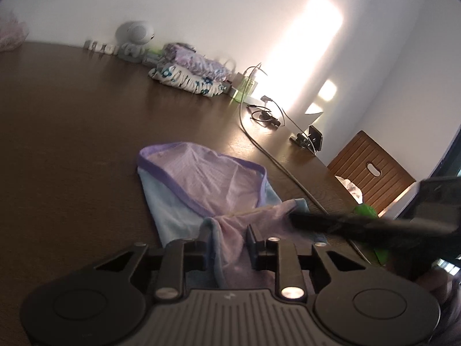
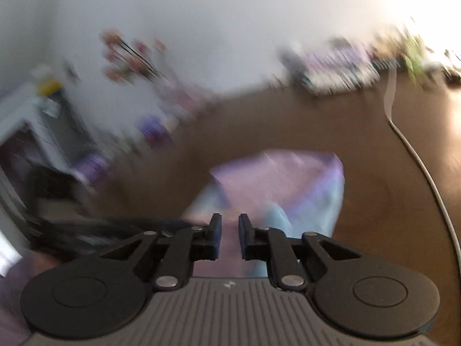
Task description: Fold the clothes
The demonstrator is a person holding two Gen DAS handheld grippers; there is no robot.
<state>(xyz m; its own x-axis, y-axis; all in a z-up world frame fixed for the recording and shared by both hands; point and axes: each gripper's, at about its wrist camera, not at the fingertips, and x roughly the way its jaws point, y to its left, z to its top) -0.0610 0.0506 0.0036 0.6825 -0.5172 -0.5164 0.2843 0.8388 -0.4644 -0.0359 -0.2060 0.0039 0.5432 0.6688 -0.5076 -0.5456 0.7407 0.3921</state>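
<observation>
A small lilac and light-blue garment [image 1: 207,184] with a purple band lies on the dark wooden table [image 1: 72,132]. My left gripper [image 1: 227,233] has its fingers either side of a bunched fold of this garment at its near end, with cloth filling the gap. The other gripper's black body [image 1: 374,225] crosses the right of the left wrist view, touching the garment's near right corner. The right wrist view is motion-blurred; the garment [image 2: 282,178] lies ahead and my right gripper [image 2: 230,225] shows a narrow gap over the cloth's near edge.
A stack of folded patterned clothes [image 1: 190,72] sits at the far table edge by a grey toy robot [image 1: 135,40]. A cable [image 1: 276,161] runs across the table right of the garment. A wooden chair [image 1: 371,173] stands at the right.
</observation>
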